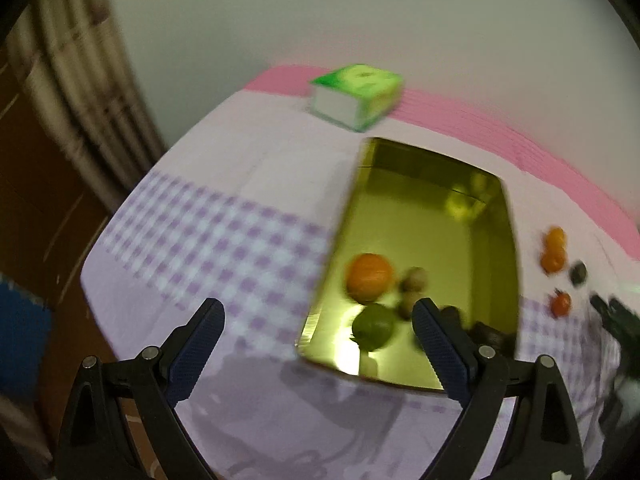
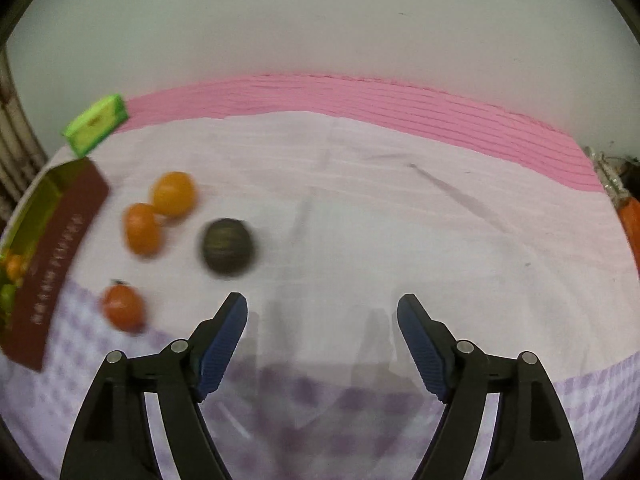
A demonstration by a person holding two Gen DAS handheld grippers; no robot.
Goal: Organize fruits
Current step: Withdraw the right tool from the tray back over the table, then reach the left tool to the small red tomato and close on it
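A gold-lined tin box point(image 1: 492, 240) lies on the cloth in the left wrist view, holding an orange point(image 1: 369, 276), a green fruit point(image 1: 374, 326) and two brownish fruits point(image 1: 414, 280). My left gripper point(image 1: 318, 322) hangs open over the box's near left corner, nothing between its fingers. In the right wrist view, two oranges point(image 2: 174, 194) point(image 2: 142, 228), a dark round fruit point(image 2: 227, 247) and a small red-orange fruit point(image 2: 123, 306) lie loose on the cloth beside the box's maroon outer wall point(image 2: 60, 256). My right gripper point(image 2: 322, 316) is open and empty, near and right of the dark fruit.
A green tissue box point(image 1: 356, 96) stands at the back of the table near the pink strip point(image 2: 400, 100). The left table edge drops to a brown floor and a curtain point(image 1: 72, 92). An orange object point(image 2: 632, 224) shows at the far right.
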